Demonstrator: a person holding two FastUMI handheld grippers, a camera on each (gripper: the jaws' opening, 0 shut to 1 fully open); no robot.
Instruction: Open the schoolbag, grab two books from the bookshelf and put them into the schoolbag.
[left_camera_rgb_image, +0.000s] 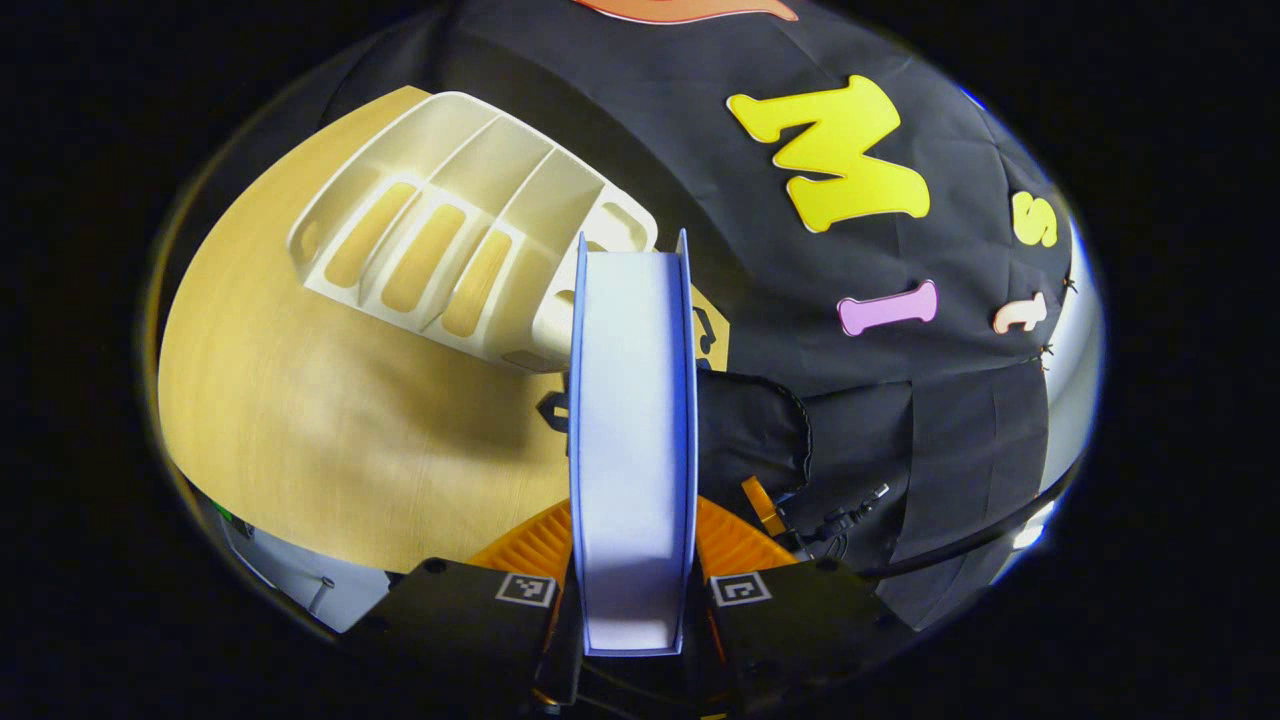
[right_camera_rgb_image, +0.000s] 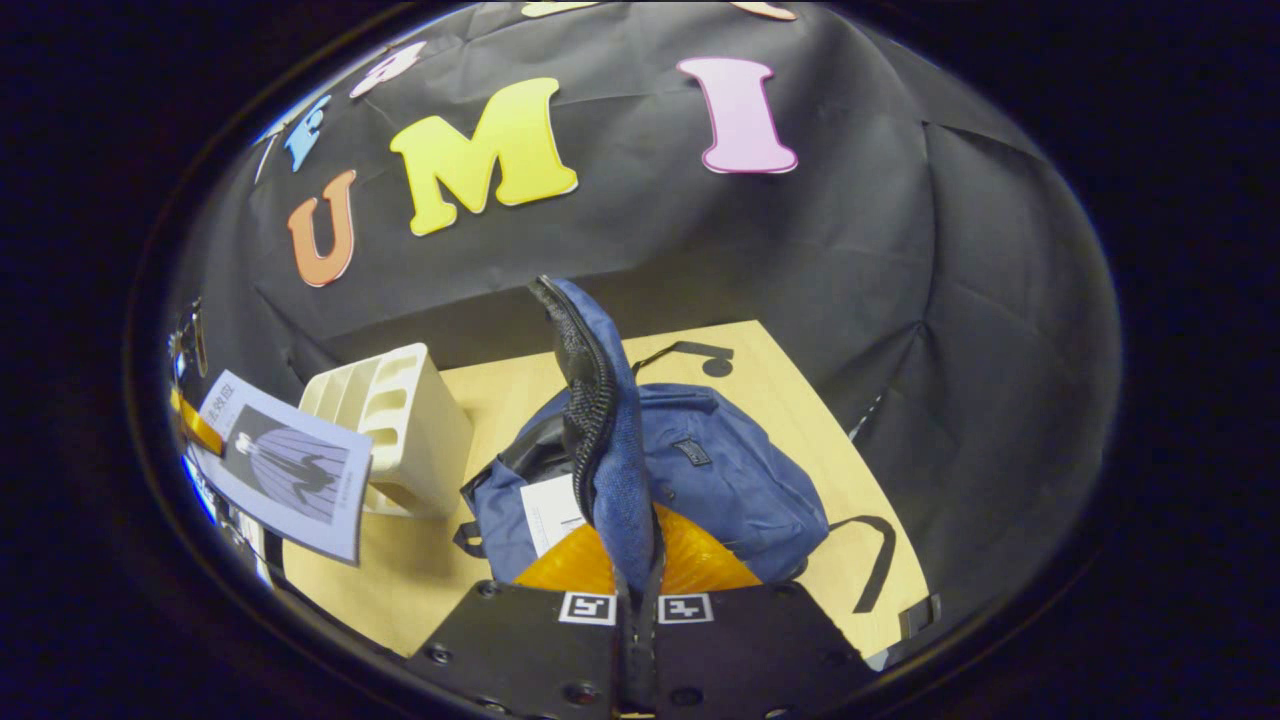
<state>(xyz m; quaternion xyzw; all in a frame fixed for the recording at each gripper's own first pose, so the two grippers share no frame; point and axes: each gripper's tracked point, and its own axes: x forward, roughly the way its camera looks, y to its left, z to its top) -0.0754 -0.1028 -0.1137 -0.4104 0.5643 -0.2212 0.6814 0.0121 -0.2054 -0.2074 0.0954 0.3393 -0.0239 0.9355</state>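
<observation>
My left fingers (left_camera_rgb_image: 545, 540) clamp the book (left_camera_rgb_image: 632, 440) edge-on; right gripper (right_camera_rgb_image: 637, 600) pinches the bag flap (right_camera_rgb_image: 600, 420) up (opening to the book's right).

Your left gripper view rides close behind a book (left_camera_rgb_image: 632, 440) clamped edge-on between its fingers, looking down and forward over the wooden table (left_camera_rgb_image: 300, 420) toward the white bookshelf (left_camera_rgb_image: 470, 230) and the black cloth wall beyond. Your right gripper view sits higher and farther back, facing the wall across the table, with the schoolbag (right_camera_rgb_image: 700, 470) close below. Both views share the bookshelf, the table, and probably the same held book (right_camera_rgb_image: 285, 465), seen at the right view's left edge.
</observation>
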